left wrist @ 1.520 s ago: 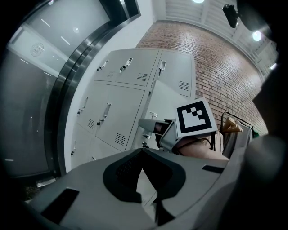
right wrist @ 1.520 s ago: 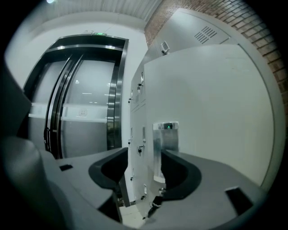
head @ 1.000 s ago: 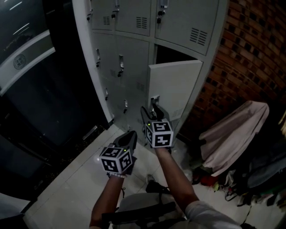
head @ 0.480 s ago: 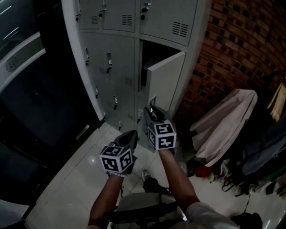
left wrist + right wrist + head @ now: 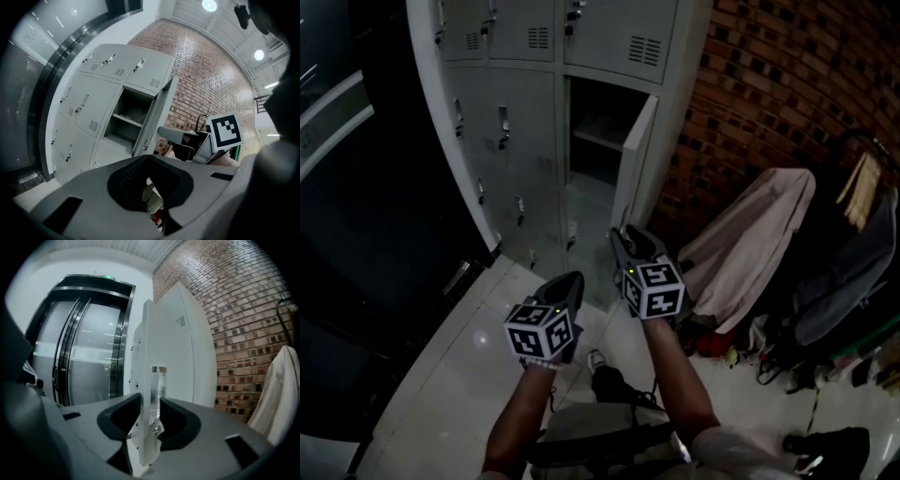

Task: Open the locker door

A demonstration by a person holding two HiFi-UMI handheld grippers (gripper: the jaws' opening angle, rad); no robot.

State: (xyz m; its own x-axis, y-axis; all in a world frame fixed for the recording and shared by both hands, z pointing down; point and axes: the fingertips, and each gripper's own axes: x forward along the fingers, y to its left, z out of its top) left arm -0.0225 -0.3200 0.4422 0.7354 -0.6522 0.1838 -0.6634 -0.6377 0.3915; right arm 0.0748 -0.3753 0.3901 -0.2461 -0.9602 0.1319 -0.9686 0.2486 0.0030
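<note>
The grey locker bank (image 5: 516, 103) stands ahead, and its lower right door (image 5: 635, 159) is swung about half out, showing a shelf inside the compartment (image 5: 595, 131). My right gripper (image 5: 622, 239) is at the door's free edge. In the right gripper view the door's edge and its metal latch handle (image 5: 157, 390) sit between the pads of the right gripper (image 5: 152, 413), touching both, while the jaws are opening slightly. My left gripper (image 5: 567, 281) hangs lower and to the left with nothing in it, clear of the lockers, its jaws together. The left gripper view shows the open door (image 5: 157, 117) from the side.
A brick wall (image 5: 769, 84) runs right of the lockers. A pale garment (image 5: 750, 239) is draped over something beside the open door, with bags and dark clutter (image 5: 844, 300) further right. Dark glass doors (image 5: 356, 187) lie on the left. Pale floor tiles (image 5: 459, 356) are underfoot.
The locker door has swung further out, from nearly flat-on to edge-on, with my right gripper moving right and back with it. The left gripper has hardly moved.
</note>
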